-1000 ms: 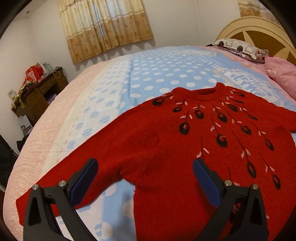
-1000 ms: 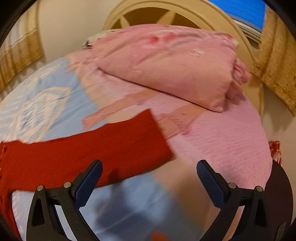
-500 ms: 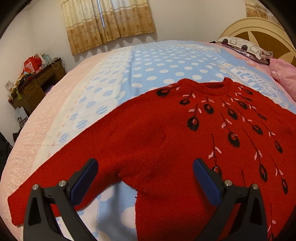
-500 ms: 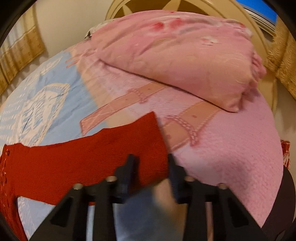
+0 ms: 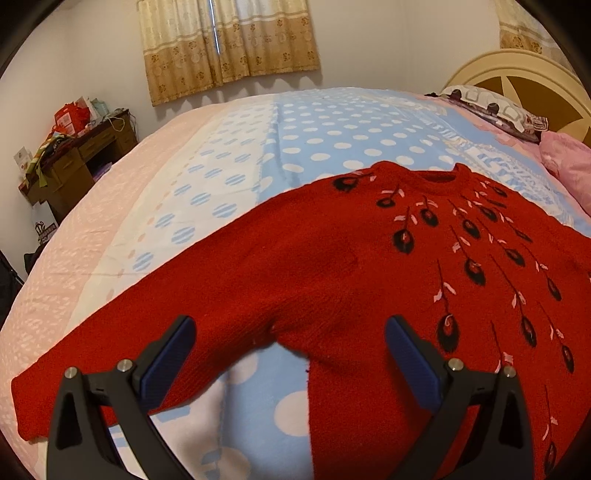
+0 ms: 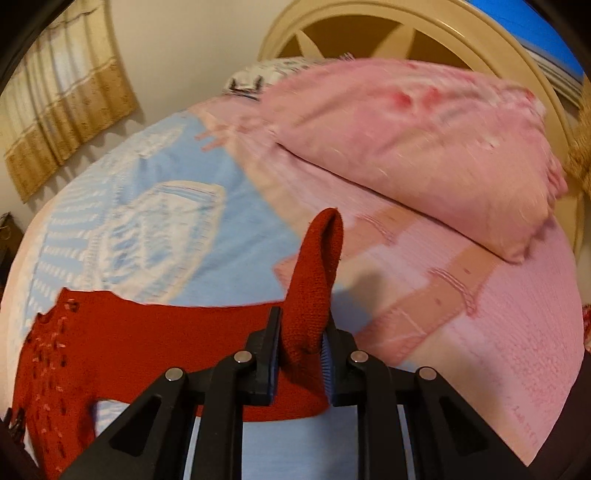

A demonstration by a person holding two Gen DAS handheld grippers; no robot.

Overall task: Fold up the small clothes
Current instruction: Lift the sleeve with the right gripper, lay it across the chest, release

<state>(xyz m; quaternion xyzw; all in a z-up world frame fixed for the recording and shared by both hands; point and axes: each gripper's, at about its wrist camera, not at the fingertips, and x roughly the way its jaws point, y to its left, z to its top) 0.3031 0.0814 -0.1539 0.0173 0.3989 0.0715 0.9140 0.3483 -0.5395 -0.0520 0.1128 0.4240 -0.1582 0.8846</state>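
Note:
A red knitted sweater [image 5: 332, 266] with black and pink feather motifs lies spread flat, front up, on the bed. My left gripper [image 5: 290, 354] is open and empty, hovering over the sweater's left armpit, with the left sleeve [image 5: 122, 354] stretching out to the lower left. My right gripper [image 6: 301, 350] is shut on the cuff end of the right sleeve [image 6: 314, 280], which stands up pinched between the jaws. The rest of that sleeve [image 6: 166, 332] lies flat and runs left to the sweater body.
The bed has a blue polka-dot blanket [image 5: 332, 129] and a pink quilt [image 6: 498, 332]. A large pink pillow [image 6: 424, 147] lies by the cream headboard [image 6: 369, 33]. A cluttered wooden desk [image 5: 74, 158] stands by the far wall under curtains [image 5: 229, 44].
My right gripper has closed on the right sleeve's cuff and lifted it off the bed. My left gripper has drifted left along the sweater and stayed open.

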